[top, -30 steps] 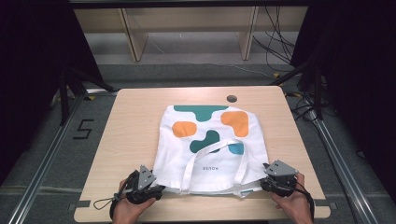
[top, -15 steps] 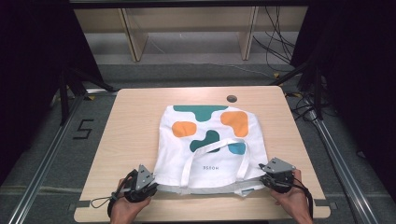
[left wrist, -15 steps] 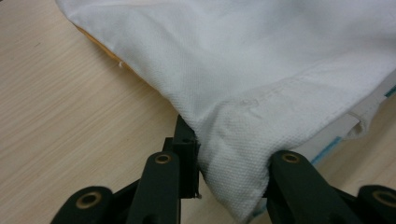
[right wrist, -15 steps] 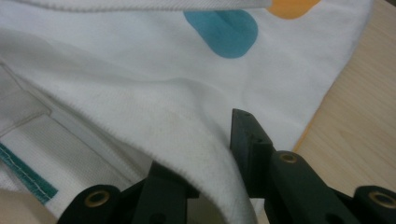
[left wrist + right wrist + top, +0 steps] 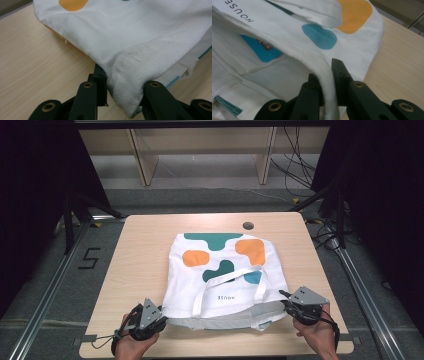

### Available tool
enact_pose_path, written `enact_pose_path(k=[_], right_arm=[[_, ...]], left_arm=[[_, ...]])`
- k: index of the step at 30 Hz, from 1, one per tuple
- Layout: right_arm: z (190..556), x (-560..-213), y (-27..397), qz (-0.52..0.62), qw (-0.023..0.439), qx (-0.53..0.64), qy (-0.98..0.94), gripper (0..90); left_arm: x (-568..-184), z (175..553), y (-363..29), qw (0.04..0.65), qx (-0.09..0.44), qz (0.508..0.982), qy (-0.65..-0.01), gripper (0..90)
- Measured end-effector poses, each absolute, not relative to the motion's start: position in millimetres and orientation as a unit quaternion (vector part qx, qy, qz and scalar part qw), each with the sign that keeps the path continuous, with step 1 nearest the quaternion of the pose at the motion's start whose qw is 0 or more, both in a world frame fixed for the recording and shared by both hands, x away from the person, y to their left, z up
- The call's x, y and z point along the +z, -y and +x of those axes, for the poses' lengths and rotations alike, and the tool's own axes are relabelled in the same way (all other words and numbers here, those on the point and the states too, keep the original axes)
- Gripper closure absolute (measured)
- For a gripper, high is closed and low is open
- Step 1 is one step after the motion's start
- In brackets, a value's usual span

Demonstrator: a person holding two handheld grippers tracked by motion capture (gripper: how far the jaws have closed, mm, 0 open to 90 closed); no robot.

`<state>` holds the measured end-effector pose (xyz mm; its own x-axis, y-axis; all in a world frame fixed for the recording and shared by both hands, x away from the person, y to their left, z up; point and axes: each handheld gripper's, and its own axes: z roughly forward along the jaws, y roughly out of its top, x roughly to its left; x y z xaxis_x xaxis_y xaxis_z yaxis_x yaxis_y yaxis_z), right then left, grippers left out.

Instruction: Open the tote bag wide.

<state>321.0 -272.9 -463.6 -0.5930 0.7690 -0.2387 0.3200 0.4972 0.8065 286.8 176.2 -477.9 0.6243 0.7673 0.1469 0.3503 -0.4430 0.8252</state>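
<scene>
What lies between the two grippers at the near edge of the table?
In the high view, the bag's open hem spans from left gripper to right gripper.

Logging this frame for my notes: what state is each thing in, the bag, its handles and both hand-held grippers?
Tote bag: lying flat on the table, mouth toward the person.
Handles: lying loose on the bag's top side.
Left hand-held gripper: jaws just closing, shut on the bag's near corner.
Right hand-held gripper: jaws just closing, shut on the bag's rim hem.

White tote bag [image 5: 225, 275], teal and orange blobs, flat on table centre, handles folded over front.
</scene>
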Motion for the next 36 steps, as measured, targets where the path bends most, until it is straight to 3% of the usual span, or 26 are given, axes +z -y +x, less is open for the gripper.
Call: enact_pose_path(k=[6, 15, 36], right_arm=[[318, -448, 274, 0.329, 0.321, 0.394, -0.796, 87.1], [323, -415, 278, 0.297, 0.370, 0.396, -0.786, 88.0], [332, -316, 269, 0.241, 0.423, 0.432, -0.759, 88.2]], left_arm=[[-463, 283, -177, 0.411, 0.279, 0.800, -0.337, 74.5], [-425, 286, -167, 0.427, 0.318, 0.802, -0.272, 79.6], [-350, 294, -193, 0.516, 0.338, 0.732, -0.289, 80.9]])
